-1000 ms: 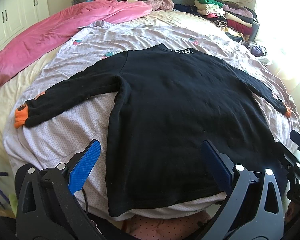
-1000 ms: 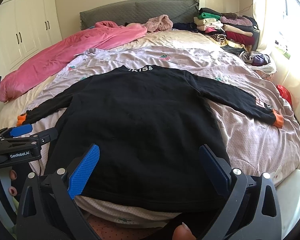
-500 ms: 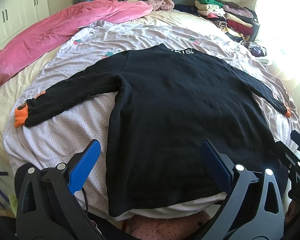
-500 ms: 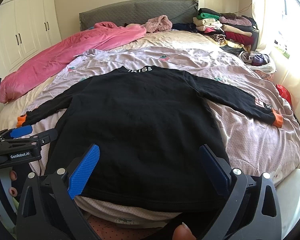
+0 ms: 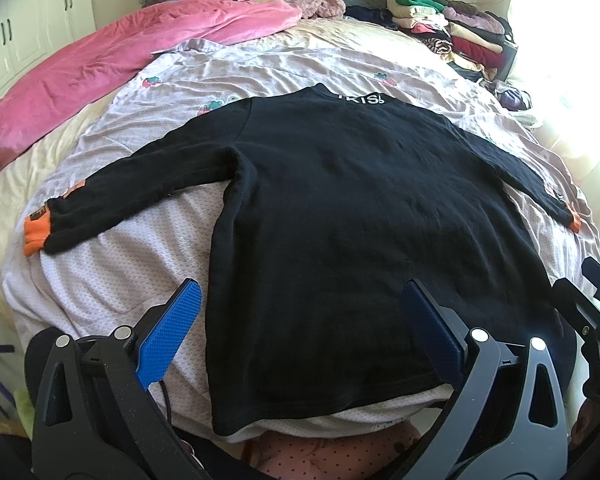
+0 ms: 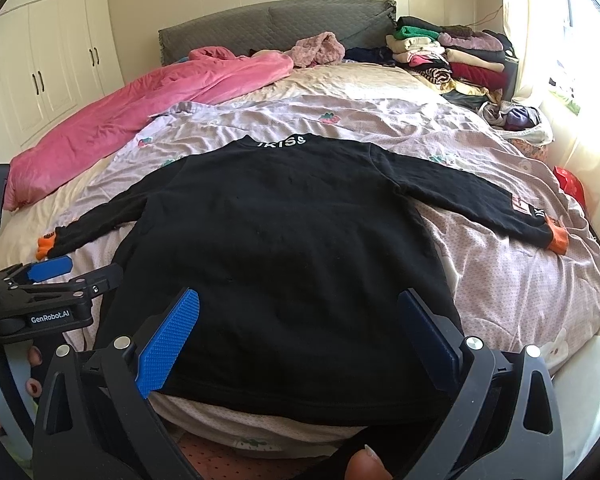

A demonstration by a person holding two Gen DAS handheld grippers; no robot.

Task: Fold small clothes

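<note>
A black long-sleeved sweater (image 5: pixel 340 220) (image 6: pixel 284 248) with orange cuffs lies flat on the bed, back up, both sleeves spread out, collar lettering at the far end. My left gripper (image 5: pixel 300 320) hovers open over the hem's left part, its blue fingers (image 5: pixel 168 332) apart with nothing between them. My right gripper (image 6: pixel 296 328) is open above the hem's middle, holding nothing. In the right wrist view the left gripper (image 6: pixel 48 284) shows at the left edge, near the left orange cuff (image 6: pixel 44 246). The right cuff (image 6: pixel 558 240) lies far right.
A pale lilac patterned sheet (image 5: pixel 112 264) covers the bed. A pink duvet (image 5: pixel 112 60) lies bunched along the left and far side. Folded clothes (image 6: pixel 452 56) are stacked at the far right by the headboard (image 6: pixel 276 28). White wardrobes (image 6: pixel 40 72) stand left.
Both views have shifted very slightly. The sweater lies as before and both grippers stay open.
</note>
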